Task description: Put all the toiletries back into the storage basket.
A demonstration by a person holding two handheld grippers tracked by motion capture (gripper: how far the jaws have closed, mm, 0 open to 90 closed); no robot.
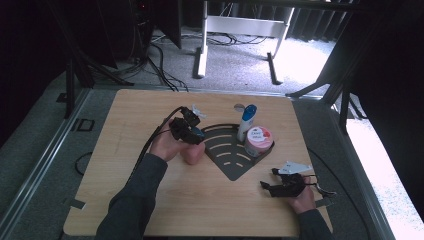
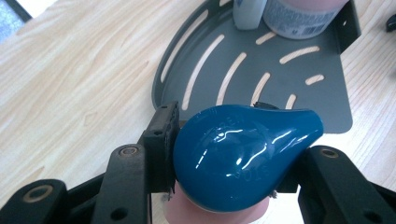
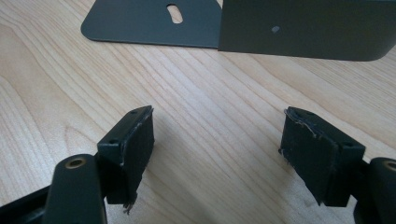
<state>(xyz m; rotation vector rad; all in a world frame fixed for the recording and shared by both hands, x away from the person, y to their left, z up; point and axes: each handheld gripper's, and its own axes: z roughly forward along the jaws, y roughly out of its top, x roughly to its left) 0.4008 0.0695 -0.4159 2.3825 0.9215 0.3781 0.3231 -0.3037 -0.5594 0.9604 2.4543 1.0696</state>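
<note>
My left gripper (image 1: 192, 132) is shut on a pink bottle (image 1: 192, 154) with a glossy teal cap (image 2: 238, 154); the pads (image 2: 163, 135) press the cap's two sides, and the pink body shows below it. The bottle hangs just left of a dark grey, fan-shaped slotted tray (image 1: 235, 167). On that tray's far corner stand a white tube with a blue cap (image 1: 246, 121) and a pink jar (image 1: 258, 141). My right gripper (image 1: 266, 186) rests low over the wood at the front right, open, nothing between its jaws (image 3: 217, 144). The tray's upright wall (image 3: 303, 28) lies ahead of it.
The wooden table (image 1: 150, 200) has bare wood at its left and front. A small grey disc (image 1: 239, 106) lies near the back edge. Cables trail from both grippers. Beyond the table are floor, cables and a white frame (image 1: 240, 25).
</note>
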